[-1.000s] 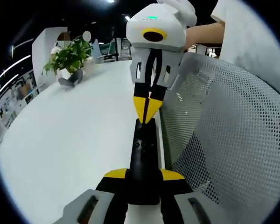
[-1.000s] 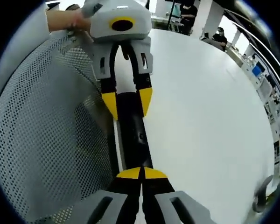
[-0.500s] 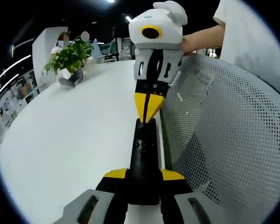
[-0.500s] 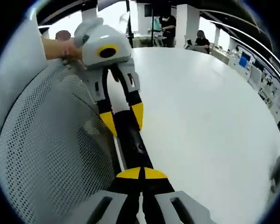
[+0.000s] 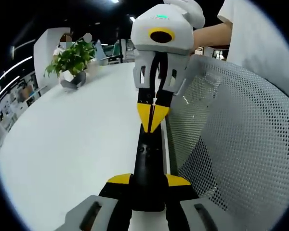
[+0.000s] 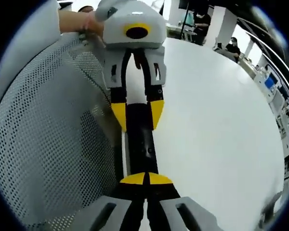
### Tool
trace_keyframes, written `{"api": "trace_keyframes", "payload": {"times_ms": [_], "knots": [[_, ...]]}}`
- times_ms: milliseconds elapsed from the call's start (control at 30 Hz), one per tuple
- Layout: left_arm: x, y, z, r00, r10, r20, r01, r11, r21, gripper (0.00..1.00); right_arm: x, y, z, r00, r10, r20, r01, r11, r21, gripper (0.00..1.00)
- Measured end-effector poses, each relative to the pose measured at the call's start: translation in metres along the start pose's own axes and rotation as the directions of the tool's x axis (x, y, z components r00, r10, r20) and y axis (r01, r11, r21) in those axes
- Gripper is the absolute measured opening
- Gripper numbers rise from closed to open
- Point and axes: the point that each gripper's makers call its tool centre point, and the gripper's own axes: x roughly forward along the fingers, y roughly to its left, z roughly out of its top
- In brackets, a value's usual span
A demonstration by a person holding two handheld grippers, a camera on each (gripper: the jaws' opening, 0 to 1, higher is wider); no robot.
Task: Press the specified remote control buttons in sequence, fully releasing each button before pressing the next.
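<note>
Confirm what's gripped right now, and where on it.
The left gripper clamps the black remote by its long sides at one end. The right gripper, jaws shut, holds nothing and touches the remote's other end.

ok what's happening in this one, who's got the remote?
A person is working a black remote with two handheld grippers on a white table, next to a perforated mesh chair back. The left gripper is clamped on one end of the remote, jaws on either side. The right gripper comes in from the far end with its yellow tips shut and resting on the remote's top face, apparently pressing a button; which one is too small to tell. A potted plant stands further back.
</note>
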Motion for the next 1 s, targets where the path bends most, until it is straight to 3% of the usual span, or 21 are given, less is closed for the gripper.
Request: {"api": "trace_keyframes", "payload": {"times_ms": [100, 200, 267, 367, 500, 700, 933, 1000], "knots": [[0.0, 0.0, 0.0, 1.0, 0.0, 0.0, 0.0, 1.0, 0.001, 0.24, -0.001, 0.0, -0.002, 1.0, 0.001, 0.022, -0.001, 1.0, 0.028, 0.0], [0.0, 0.0, 0.0, 1.0, 0.0, 0.0, 0.0, 1.0, 0.0, 0.24, -0.004, 0.001, 0.0, 0.993, 0.02, 0.116, -0.038, 0.988, 0.153, 0.0], [0.0, 0.0, 0.0, 1.0, 0.001, 0.0, -0.001, 1.0, -0.001, 0.24, -0.006, 0.003, -0.001, 0.99, 0.03, 0.138, -0.054, 0.983, 0.175, 0.01], [0.0, 0.0, 0.0, 1.0, 0.002, 0.0, -0.002, 1.0, -0.001, 0.24, -0.007, -0.003, -0.006, 0.994, -0.033, 0.103, 0.019, 0.99, 0.14, 0.07], [0.0, 0.0, 0.0, 1.0, 0.0, 0.002, 0.0, 1.0, -0.001, 0.24, -0.002, 0.005, 0.004, 0.994, 0.006, 0.112, -0.016, 0.996, 0.093, 0.1], [-0.001, 0.0, 0.0, 1.0, 0.001, 0.003, -0.001, 1.0, -0.003, 0.24, 0.0, 0.005, 0.002, 0.998, 0.015, 0.065, -0.017, 0.999, 0.032, 0.1], [-0.001, 0.0, 0.0, 1.0, 0.001, 0.004, -0.001, 1.0, -0.004, 0.24, 0.002, 0.004, 0.002, 0.998, 0.051, -0.03, -0.052, 0.998, -0.037, 0.09], [-0.001, 0.0, 0.0, 1.0, 0.001, 0.005, -0.001, 1.0, -0.005, 0.24, 0.002, 0.004, 0.003, 0.997, 0.044, -0.057, -0.045, 0.999, -0.007, 0.09]]}}
